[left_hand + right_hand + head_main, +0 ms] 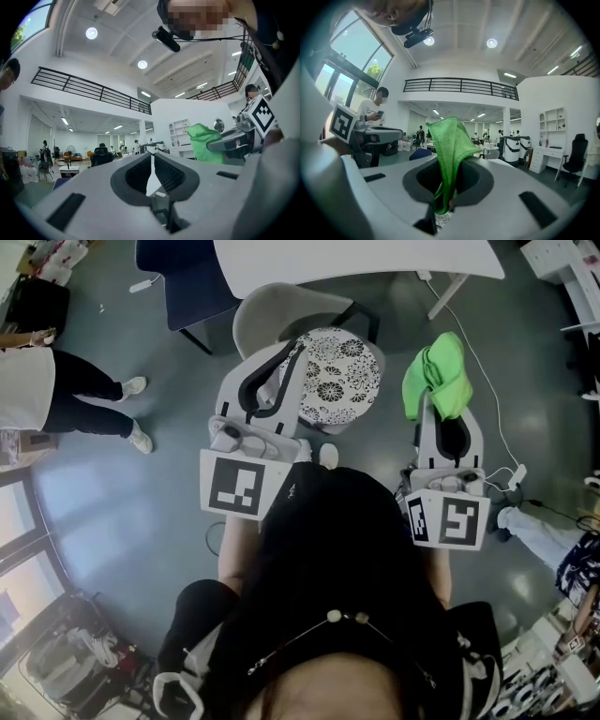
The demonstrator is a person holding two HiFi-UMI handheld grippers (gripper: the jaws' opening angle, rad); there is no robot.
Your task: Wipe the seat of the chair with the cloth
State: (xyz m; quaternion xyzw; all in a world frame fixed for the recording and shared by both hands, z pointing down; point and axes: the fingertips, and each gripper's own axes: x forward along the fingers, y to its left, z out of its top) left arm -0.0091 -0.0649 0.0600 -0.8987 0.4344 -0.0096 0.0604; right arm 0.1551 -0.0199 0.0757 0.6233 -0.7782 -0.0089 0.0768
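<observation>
- Dark clothing of the person (328,549) fills the bottom of the head view, on the near side of the chair (342,381).
- White table (356,259) stands just beyond the chair's grey backrest. A dark blue chair (183,277) stands to the left of that backrest.
- The chair's round seat has a black-and-white flower pattern and faces the person.
- A bystander (56,395) in a white top and dark trousers stands well to the left of the chair.
- Left gripper (292,351) reaches across the left edge of the seat in the head view. In its own view its jaws (152,157) are drawn together with only a thin slit between the ribbed pads, and nothing is held there.
- Right gripper (445,418) is to the right of the chair, clear of the seat. Its jaws (450,180) are clamped on the cloth.
- The green cloth (436,376) stands up in a folded bunch beyond the right gripper's tips (450,140). It is beside the seat's right edge and not touching it. It also shows at the right in the left gripper view (204,143).
- A white cable (487,390) trails over the floor to the right of the chair, past the cloth.
</observation>
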